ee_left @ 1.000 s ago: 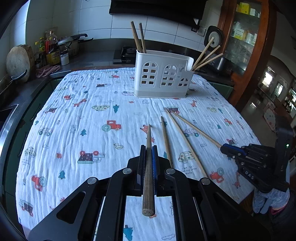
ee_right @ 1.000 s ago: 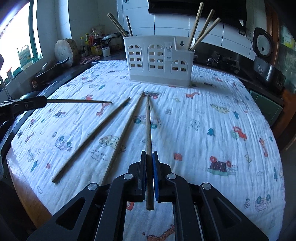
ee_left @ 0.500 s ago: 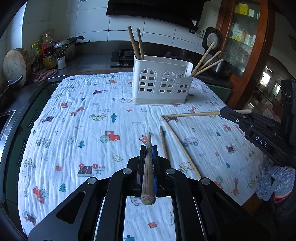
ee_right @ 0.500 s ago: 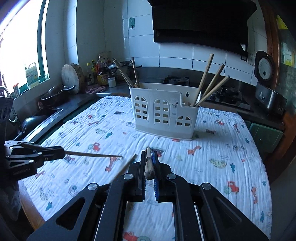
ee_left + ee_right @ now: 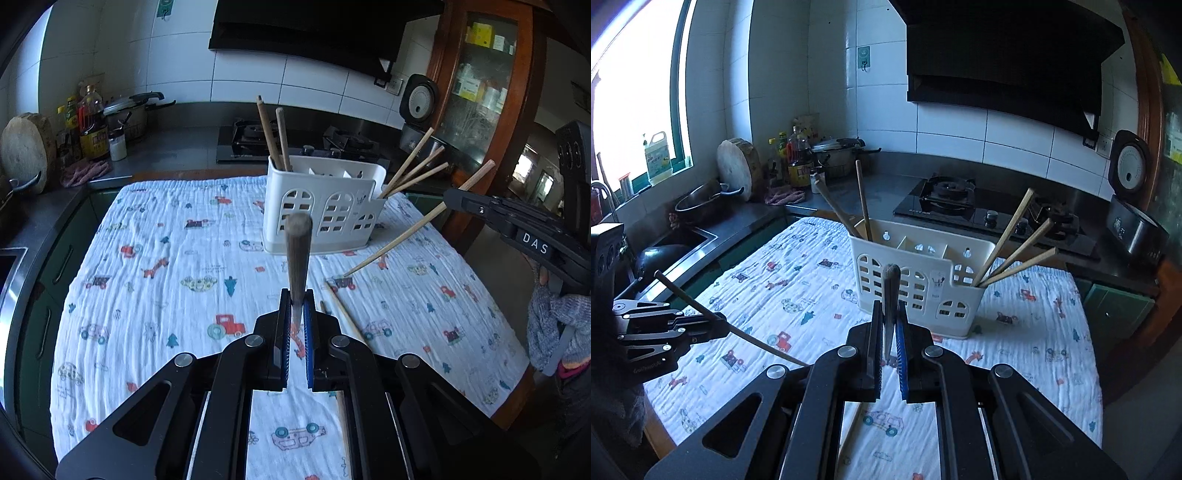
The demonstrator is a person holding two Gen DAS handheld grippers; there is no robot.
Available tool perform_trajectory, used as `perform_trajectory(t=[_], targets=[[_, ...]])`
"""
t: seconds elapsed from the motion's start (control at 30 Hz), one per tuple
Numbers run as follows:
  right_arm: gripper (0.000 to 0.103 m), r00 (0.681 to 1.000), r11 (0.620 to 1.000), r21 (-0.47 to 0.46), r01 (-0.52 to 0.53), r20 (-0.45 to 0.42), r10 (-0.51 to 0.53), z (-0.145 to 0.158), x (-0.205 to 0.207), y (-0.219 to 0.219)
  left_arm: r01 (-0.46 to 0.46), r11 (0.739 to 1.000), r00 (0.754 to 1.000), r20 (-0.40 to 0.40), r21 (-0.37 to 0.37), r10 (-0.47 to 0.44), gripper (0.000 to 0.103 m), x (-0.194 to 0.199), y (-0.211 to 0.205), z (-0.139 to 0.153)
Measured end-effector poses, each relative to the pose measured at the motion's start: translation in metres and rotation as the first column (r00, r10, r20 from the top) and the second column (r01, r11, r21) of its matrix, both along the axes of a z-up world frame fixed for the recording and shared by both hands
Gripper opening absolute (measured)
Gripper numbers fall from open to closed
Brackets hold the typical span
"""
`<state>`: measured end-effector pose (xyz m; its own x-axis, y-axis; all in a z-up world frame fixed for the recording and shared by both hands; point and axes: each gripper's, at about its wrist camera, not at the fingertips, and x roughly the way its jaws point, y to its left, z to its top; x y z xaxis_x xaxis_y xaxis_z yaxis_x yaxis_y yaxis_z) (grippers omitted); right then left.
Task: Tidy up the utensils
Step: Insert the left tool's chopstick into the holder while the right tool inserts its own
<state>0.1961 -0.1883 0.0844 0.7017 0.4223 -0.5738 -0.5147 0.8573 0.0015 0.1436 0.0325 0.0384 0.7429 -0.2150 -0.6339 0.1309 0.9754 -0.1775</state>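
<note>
On the bench: white cloth printed with little cars, trees and giraffes [image 5: 177, 266] spread right across the bench, kitchen worktop running round behind it.

Holder: white plastic utensil caddy with arched cut-out windows [image 5: 325, 210], upright at the far middle of the cloth. Right wrist view shows it split into compartments.

Already in the holder: two dark wooden chopsticks [image 5: 275, 136] leaning in its left end, three pale wooden chopsticks [image 5: 413, 173] fanned out of its right end.

Left gripper [image 5: 295, 317]: fingers clamped shut on a dark wooden chopstick [image 5: 298, 251], blunt end tipped up toward the camera, held above the cloth on the near side of the caddy.

Right gripper [image 5: 888, 325]: fingers also closed tight, pinching a pale wooden chopstick [image 5: 391, 242]. From the left wrist view it runs on a slant, thick end up by the cabinet, thin tip low over the cloth just right of the caddy. Can't tell if the tip touches the fabric.

Still loose: two more pale chopsticks [image 5: 341, 312] lying flat on the cloth just right of the left gripper.

Background: black gas hob [image 5: 960, 206] and a black rice cooker [image 5: 1134, 218] on the worktop behind.
</note>
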Motion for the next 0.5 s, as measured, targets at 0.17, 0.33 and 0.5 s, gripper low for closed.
perform_trajectory(t=[0.17, 0.33, 0.5], targets=[[0.007, 1.000, 1.000, -0.011, -0.001, 0.004, 0.001, 0.037, 0.018, -0.006, 0.025, 1.000, 0.999, 0.027, -0.016, -0.025, 0.005, 0.019, -0.002, 0.027], [0.007, 1.000, 1.000, -0.006, 0.002, 0.015, -0.002, 0.077, 0.035, -0.013, 0.063, 0.998, 0.994, 0.092, -0.020, -0.061, 0.005, 0.033, -0.010, 0.065], [0.007, 0.998, 0.999, -0.027, 0.026, 0.060, -0.024, 0.105, 0.047, -0.015, 0.058, 0.998, 0.983, 0.175, 0.018, -0.061, 0.005, 0.053, -0.020, 0.106]])
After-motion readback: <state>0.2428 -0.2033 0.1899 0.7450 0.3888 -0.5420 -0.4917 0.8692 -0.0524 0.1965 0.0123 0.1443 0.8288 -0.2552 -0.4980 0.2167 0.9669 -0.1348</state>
